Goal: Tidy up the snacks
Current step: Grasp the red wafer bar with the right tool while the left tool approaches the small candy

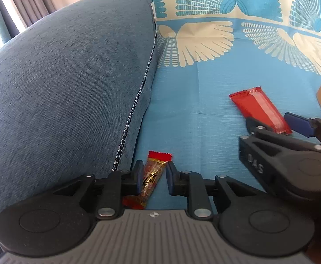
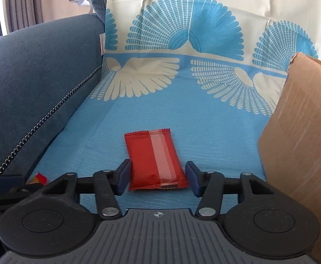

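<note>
A small candy bar [image 1: 151,178] in a red and gold wrapper lies on the blue patterned sheet [image 1: 193,110] beside the sofa arm. My left gripper [image 1: 154,173] stands open around it; the left pad is against the wrapper and the right pad is a little apart. One red end of the candy bar [image 2: 39,177] shows in the right wrist view. A flat red snack packet [image 2: 156,160] lies further right on the sheet, undeformed. My right gripper [image 2: 158,176] straddles its near end, both pads close beside it. The red snack packet [image 1: 259,107] and right gripper [image 1: 270,121] also show in the left wrist view.
A brown cardboard box [image 2: 296,143] stands on the sheet close to the right of the packet. The blue-grey sofa arm [image 1: 61,88] rises on the left. The sheet runs up the backrest [image 2: 182,22] behind. Curtains hang at the far left.
</note>
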`<state>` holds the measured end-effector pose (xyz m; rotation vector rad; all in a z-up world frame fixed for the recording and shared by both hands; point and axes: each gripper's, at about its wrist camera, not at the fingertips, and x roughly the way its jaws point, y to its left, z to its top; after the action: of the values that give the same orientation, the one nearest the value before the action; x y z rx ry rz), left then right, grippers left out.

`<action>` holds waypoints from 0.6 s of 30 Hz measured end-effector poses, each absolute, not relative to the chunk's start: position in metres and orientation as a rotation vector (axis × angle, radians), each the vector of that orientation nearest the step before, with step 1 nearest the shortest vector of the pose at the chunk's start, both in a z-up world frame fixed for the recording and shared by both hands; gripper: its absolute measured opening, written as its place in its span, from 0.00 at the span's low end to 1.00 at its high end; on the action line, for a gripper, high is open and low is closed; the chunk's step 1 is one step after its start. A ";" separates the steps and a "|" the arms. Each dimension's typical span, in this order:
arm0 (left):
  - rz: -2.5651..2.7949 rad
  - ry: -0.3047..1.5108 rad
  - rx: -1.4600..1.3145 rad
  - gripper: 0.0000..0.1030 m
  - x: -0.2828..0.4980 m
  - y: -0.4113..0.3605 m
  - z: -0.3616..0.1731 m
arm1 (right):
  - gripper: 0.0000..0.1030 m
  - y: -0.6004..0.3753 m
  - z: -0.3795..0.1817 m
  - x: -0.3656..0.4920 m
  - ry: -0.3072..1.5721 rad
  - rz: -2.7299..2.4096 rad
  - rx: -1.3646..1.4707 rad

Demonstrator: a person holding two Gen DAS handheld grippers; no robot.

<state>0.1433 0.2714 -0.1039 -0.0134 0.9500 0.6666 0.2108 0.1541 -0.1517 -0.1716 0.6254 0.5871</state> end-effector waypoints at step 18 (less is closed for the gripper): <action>0.607 0.889 -0.130 0.00 0.116 0.267 -0.072 | 0.50 0.083 -0.103 0.153 0.623 0.549 -0.058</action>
<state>0.1164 0.2666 -0.0722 -0.1305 0.8886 0.6069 0.1529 0.0827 -0.1032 -0.0584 0.6230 0.5494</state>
